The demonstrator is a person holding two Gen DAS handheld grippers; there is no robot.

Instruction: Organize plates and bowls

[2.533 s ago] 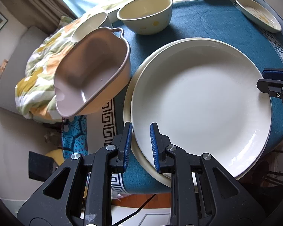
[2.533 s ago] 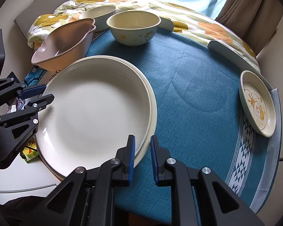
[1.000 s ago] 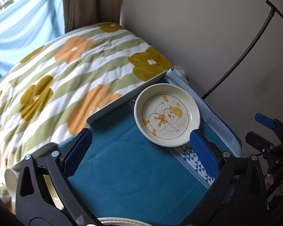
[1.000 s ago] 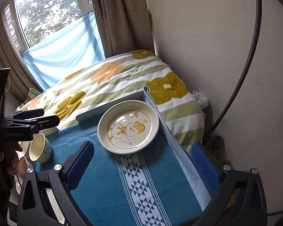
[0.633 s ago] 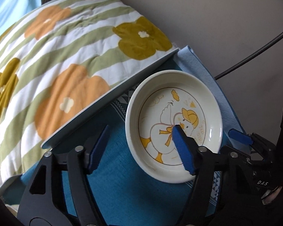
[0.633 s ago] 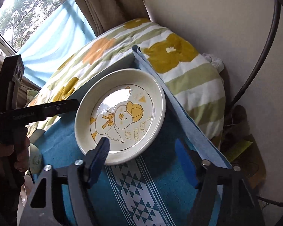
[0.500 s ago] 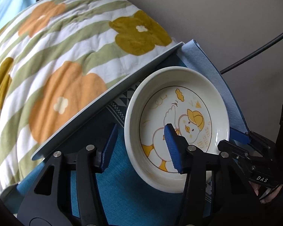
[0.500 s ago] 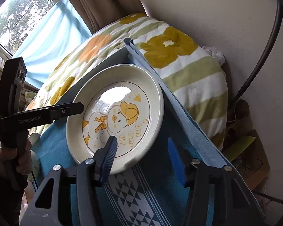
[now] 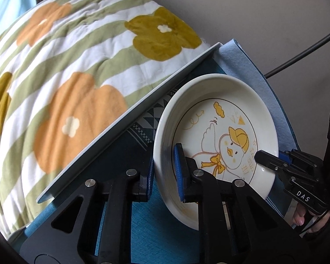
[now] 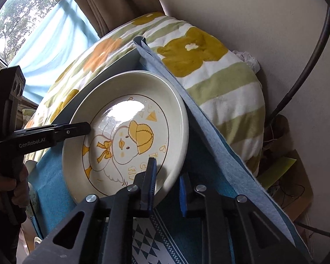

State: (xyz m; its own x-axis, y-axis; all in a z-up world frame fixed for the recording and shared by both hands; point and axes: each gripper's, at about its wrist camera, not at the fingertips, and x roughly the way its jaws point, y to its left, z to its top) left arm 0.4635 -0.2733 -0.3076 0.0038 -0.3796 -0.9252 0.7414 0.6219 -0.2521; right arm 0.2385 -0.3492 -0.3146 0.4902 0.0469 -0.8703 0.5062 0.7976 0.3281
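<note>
A small cream plate with a yellow-capped duck drawing [image 9: 219, 140] sits at the corner of the blue-clothed table [image 9: 156, 228]. My left gripper [image 9: 163, 173] is shut on its near-left rim, one finger inside, one outside. My right gripper [image 10: 166, 187] is shut on the opposite rim of the same plate [image 10: 125, 136]. Each gripper shows in the other's view, the right one [image 9: 272, 160] and the left one [image 10: 77, 131]. The plate looks tilted, its right side raised a little.
A striped quilt with orange and olive flowers [image 9: 77, 70] lies just beyond the table edge. A wall [image 10: 241, 22] and a black curved pole [image 10: 301, 74] stand close on the right. Curtains and a window [image 10: 44, 33] are behind.
Both grippers swung from the big plates to the duck plate, closed in on it from opposite sides, and narrowed from wide open to shut on its rim.
</note>
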